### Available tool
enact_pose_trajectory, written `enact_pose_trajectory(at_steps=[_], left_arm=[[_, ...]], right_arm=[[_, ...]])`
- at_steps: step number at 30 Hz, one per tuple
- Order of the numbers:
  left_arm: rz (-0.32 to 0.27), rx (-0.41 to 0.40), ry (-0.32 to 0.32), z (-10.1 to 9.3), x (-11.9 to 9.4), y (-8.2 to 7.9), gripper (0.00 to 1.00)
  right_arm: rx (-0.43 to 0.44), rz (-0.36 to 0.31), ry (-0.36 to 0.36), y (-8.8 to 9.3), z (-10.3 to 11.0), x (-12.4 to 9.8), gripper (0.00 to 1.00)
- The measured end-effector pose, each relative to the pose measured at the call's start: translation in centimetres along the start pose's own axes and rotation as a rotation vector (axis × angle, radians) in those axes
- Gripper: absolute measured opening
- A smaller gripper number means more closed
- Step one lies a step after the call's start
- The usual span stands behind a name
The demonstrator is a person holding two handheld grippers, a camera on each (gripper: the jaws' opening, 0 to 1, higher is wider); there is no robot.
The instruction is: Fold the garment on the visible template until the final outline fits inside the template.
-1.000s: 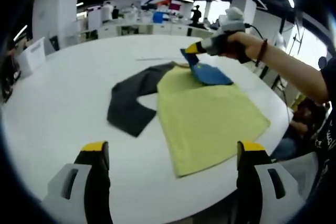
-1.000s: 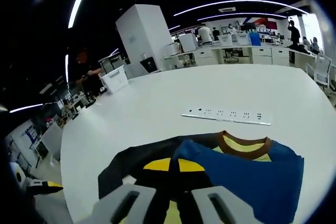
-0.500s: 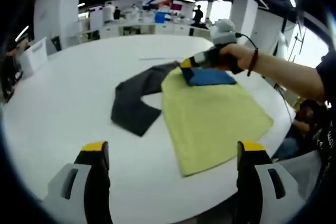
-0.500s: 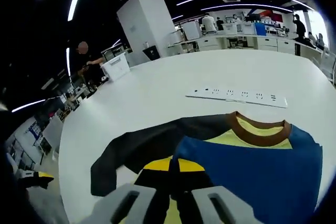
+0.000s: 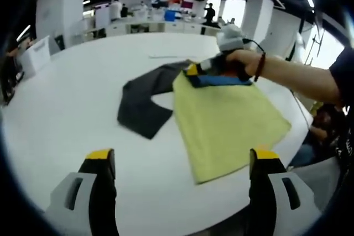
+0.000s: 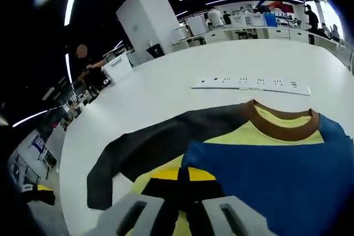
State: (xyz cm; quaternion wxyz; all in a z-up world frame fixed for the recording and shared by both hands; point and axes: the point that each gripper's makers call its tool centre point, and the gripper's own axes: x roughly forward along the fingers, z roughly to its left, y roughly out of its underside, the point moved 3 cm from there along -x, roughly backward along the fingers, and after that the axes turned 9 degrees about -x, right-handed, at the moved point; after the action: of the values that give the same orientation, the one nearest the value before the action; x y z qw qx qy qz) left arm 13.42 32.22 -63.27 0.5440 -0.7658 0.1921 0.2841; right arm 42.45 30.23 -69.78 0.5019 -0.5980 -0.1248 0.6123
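On the white bench (image 5: 61,109), the right gripper (image 6: 178,174) had its fingers closed on the blue sleeve (image 6: 276,175) over the yellow garment (image 5: 232,120); best laid flat, edge squared, while the left gripper (image 5: 180,161) hung wide open, empty.

The left gripper view looks from the near edge of the white table (image 5: 61,109) across to the far side, from fairly high and well back, so the whole garment (image 5: 221,120) lies ahead with the right gripper (image 5: 193,70) at its far end. The right gripper view sits low and very close over that same far end of the garment (image 6: 265,175), facing along the table (image 6: 166,98) toward a power strip (image 6: 251,84). Both views share the garment, the dark sleeve (image 5: 146,103) and the tabletop.
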Motion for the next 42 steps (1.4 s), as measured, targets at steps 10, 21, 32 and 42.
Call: enact_pose_trajectory(at_steps=[10,21,32,42], left_arm=[[0.004,0.002,0.003,0.0,0.2,-0.1,0.97],[-0.015,0.022,0.01,-0.4,-0.1,-0.8,0.97],[-0.053,0.028,0.01,-1.0,-1.1,-1.9,0.99],[-0.095,0.026,0.005,-1.8,-1.9,-2.8,0.99]], right_arm=[[0.015,0.008,-0.008,0.7,0.9,0.1,0.02],[-0.069,0.01,-0.128,0.7,4.2,-1.0,0.2],[-0.152,0.001,0.003,-0.5,1.2,-4.6,0.44],[-0.121,-0.021,0.154,-0.9,-2.2,-9.4,0.54]])
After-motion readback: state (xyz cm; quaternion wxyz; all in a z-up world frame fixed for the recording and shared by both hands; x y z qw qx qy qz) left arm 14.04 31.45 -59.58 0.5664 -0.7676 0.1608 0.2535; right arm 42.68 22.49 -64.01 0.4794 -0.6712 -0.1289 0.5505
